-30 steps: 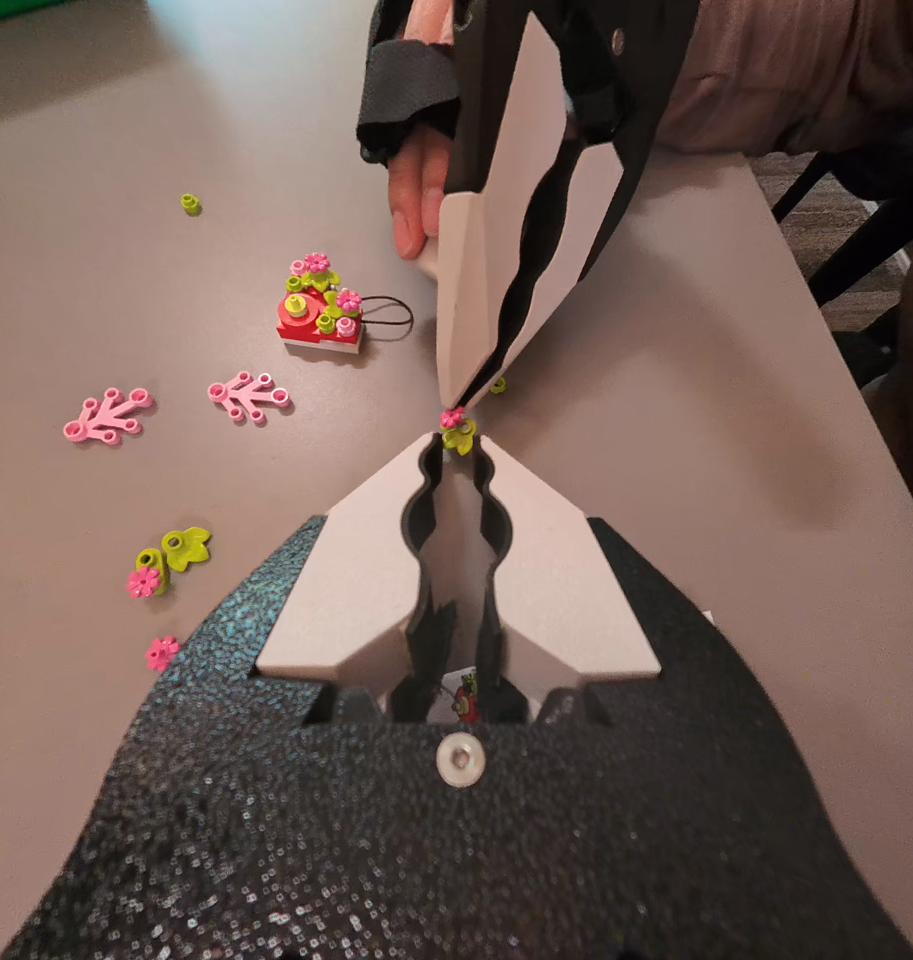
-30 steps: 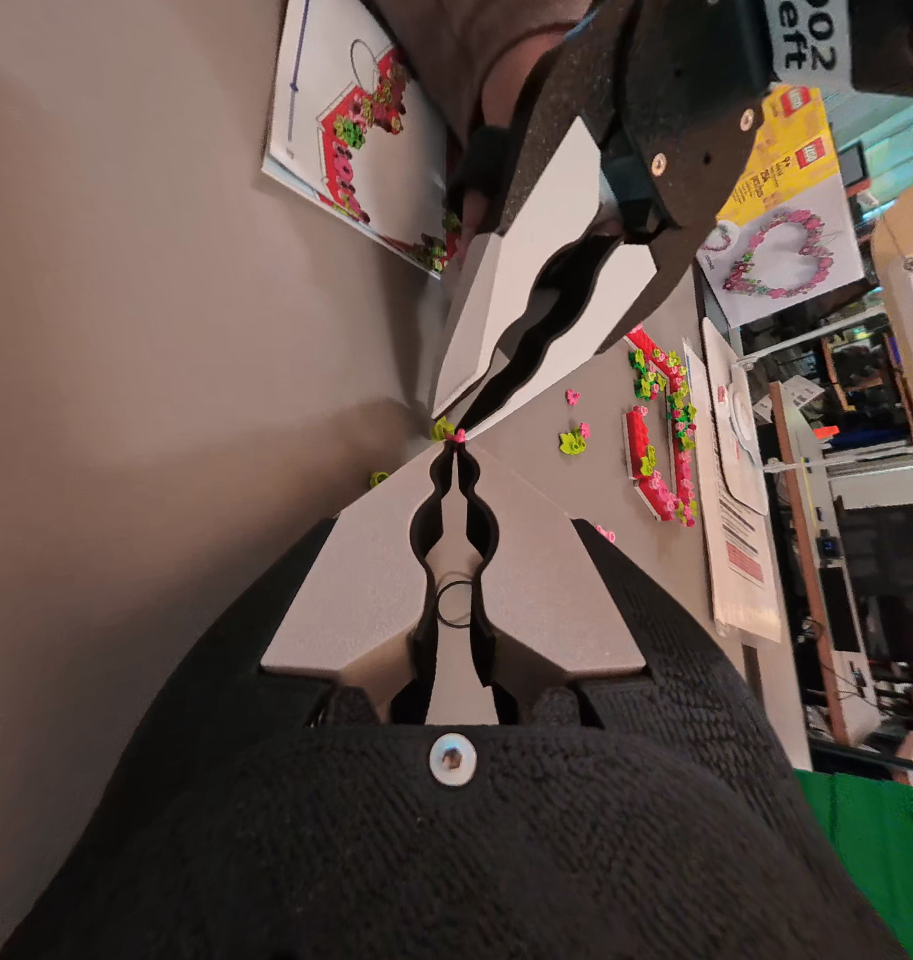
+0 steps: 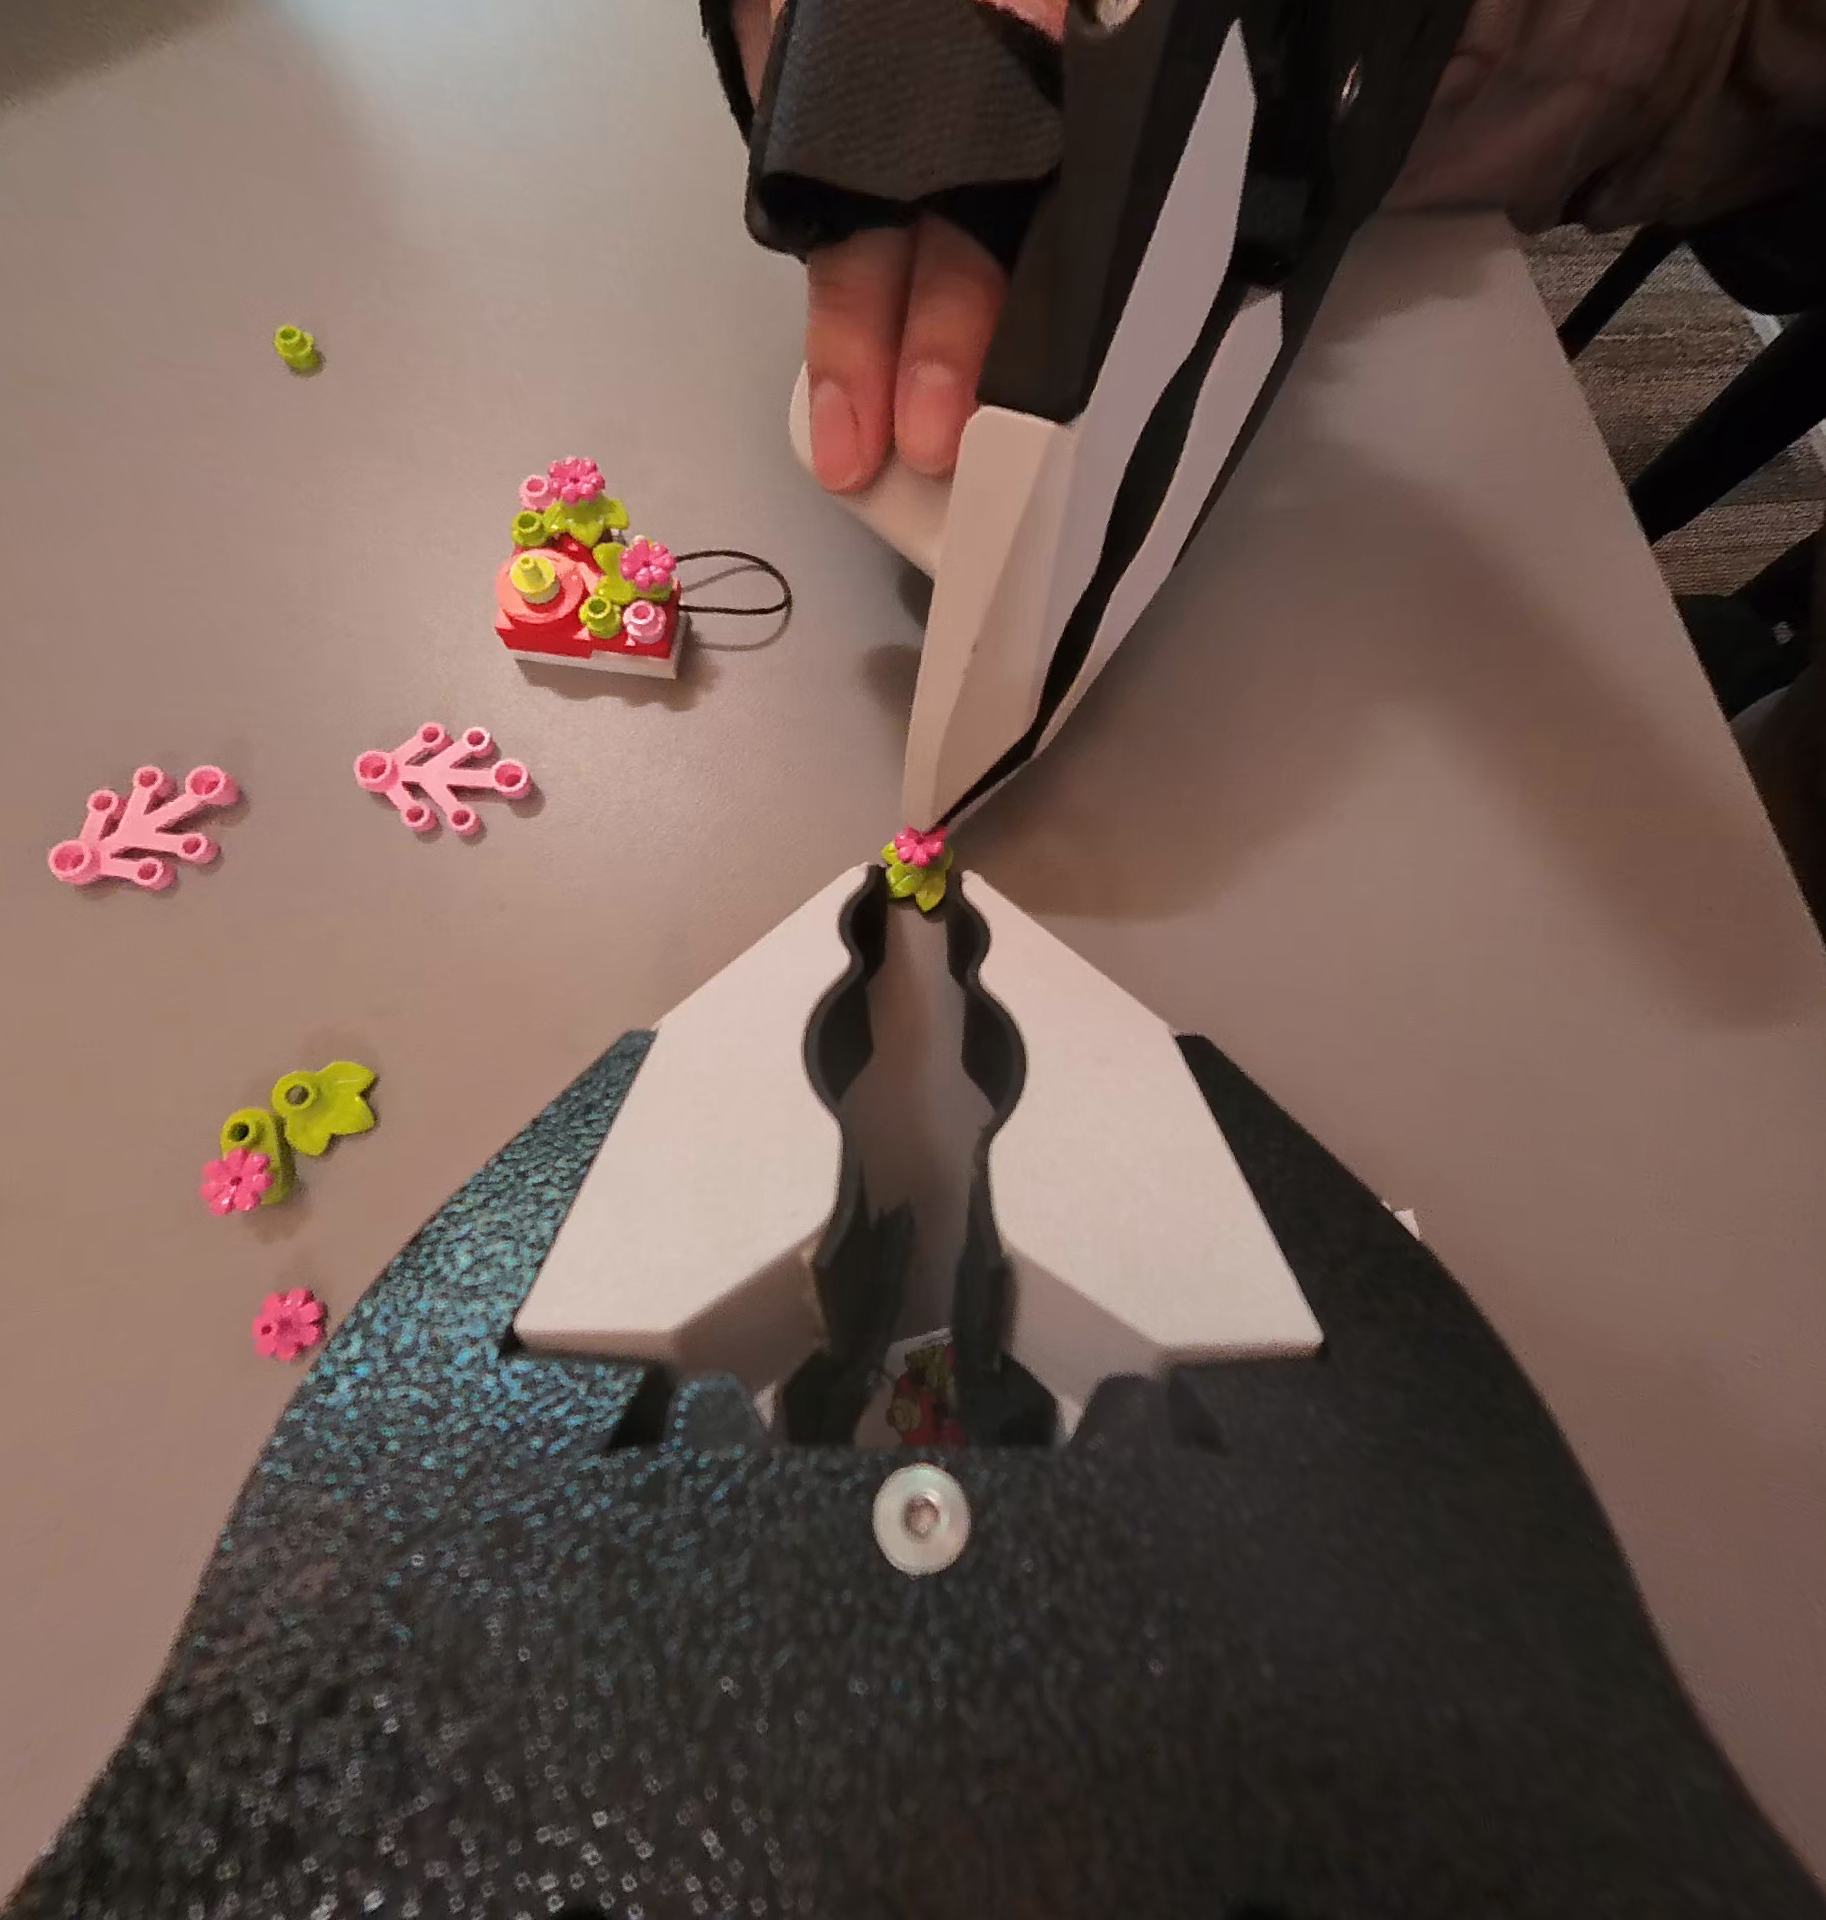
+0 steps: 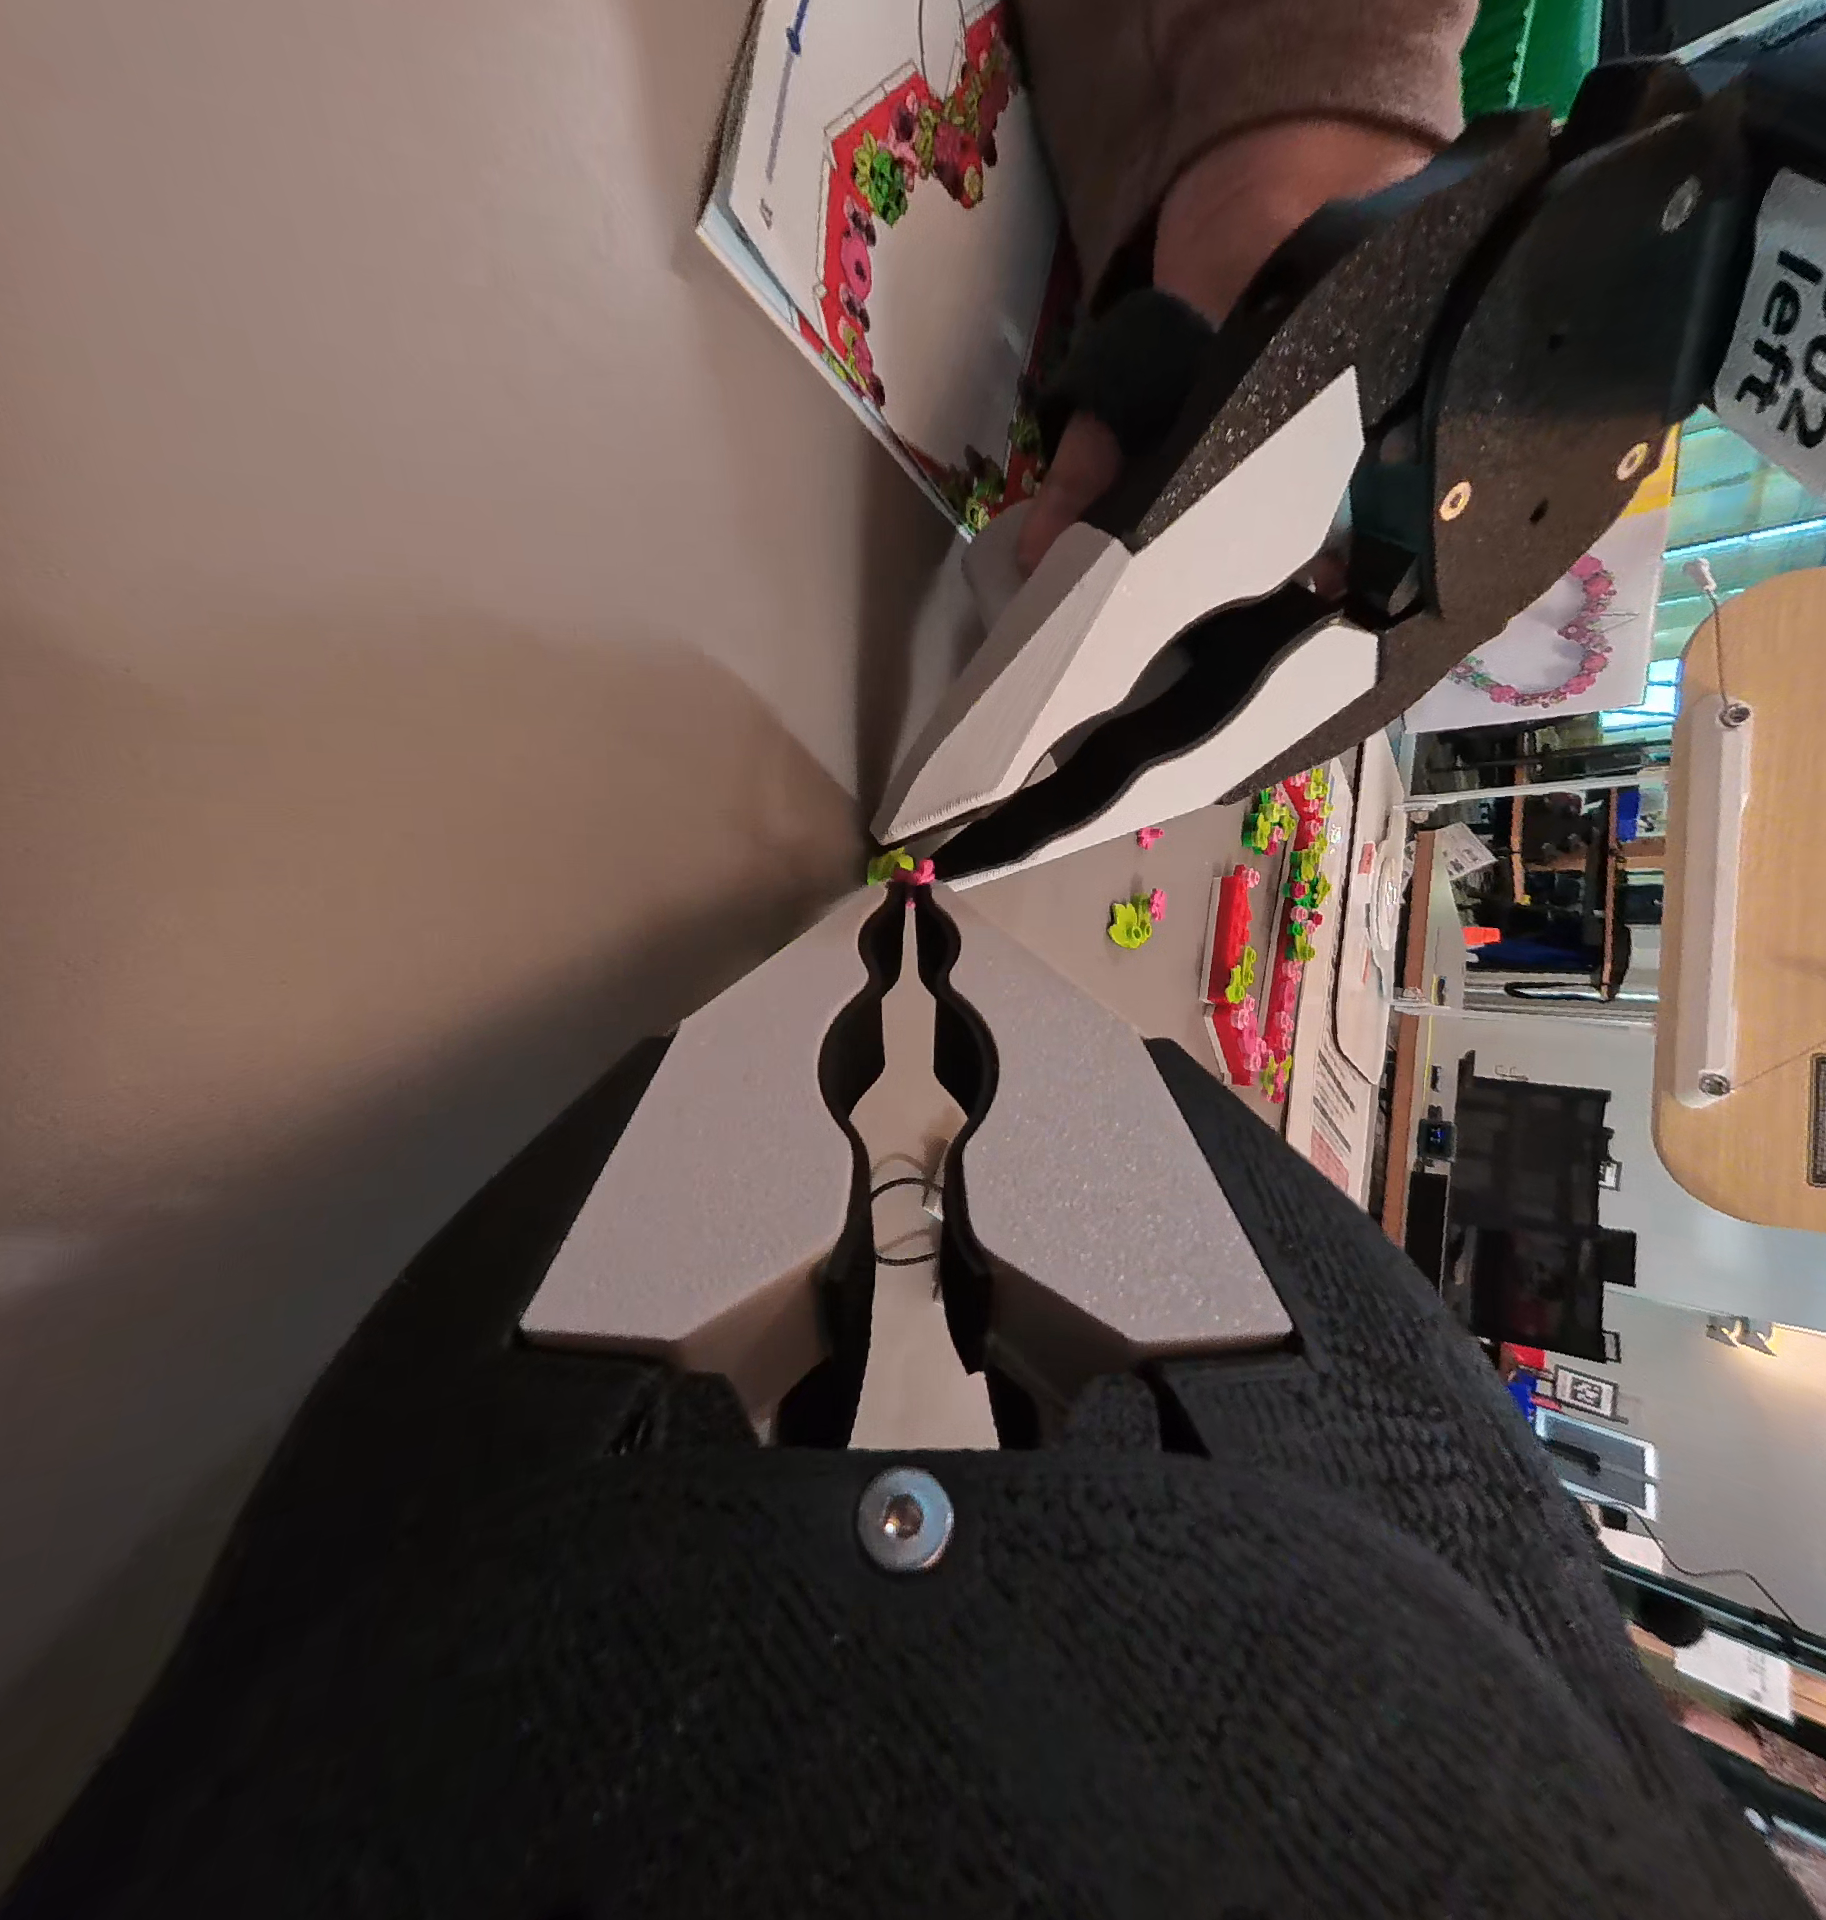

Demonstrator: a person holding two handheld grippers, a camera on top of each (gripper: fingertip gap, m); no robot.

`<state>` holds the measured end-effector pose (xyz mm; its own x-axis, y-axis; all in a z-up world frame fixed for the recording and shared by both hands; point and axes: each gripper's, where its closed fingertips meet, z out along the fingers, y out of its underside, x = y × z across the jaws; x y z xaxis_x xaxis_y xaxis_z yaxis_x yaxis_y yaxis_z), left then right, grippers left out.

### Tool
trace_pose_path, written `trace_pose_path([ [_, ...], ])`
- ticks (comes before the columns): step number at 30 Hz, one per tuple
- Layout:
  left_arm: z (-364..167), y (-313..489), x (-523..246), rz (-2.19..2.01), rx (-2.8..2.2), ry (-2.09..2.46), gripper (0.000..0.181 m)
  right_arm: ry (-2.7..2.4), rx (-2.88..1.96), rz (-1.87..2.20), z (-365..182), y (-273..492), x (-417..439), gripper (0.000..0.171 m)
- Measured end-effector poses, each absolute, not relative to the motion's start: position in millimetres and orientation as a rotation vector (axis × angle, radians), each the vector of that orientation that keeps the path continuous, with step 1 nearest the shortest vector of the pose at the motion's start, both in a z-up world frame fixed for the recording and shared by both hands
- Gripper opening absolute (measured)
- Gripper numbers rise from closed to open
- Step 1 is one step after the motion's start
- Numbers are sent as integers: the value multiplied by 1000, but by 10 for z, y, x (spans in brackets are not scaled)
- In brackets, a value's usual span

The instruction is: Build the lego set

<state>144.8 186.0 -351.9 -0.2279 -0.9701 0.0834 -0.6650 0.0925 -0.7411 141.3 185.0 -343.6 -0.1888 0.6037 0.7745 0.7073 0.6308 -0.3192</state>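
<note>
Pink flower (image 3: pixel 918 845) nipped by right gripper (image 4: pixel 910 896), lime leaf (image 3: pixel 917 881) in left gripper (image 3: pixel 917 891) (both closed)

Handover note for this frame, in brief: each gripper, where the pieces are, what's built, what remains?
Left gripper: shut on the lime leaf.
Right gripper: shut on the pink flower, which sits on that leaf, above the table.
Done: small red block with flowers; red heart sections near the instruction booklet.
Left: confirm the flower is seated, mount the pair. Two pink branch pieces, loose leaves and flowers remain unplaced.
</note>
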Motion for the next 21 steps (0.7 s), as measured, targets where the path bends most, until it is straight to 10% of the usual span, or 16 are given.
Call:
trace_pose_path([
  [21,-3517,1850,1445,-964,-1604,1946,10,-1887,-1066,-101,-3454,1831,1406,4],
])
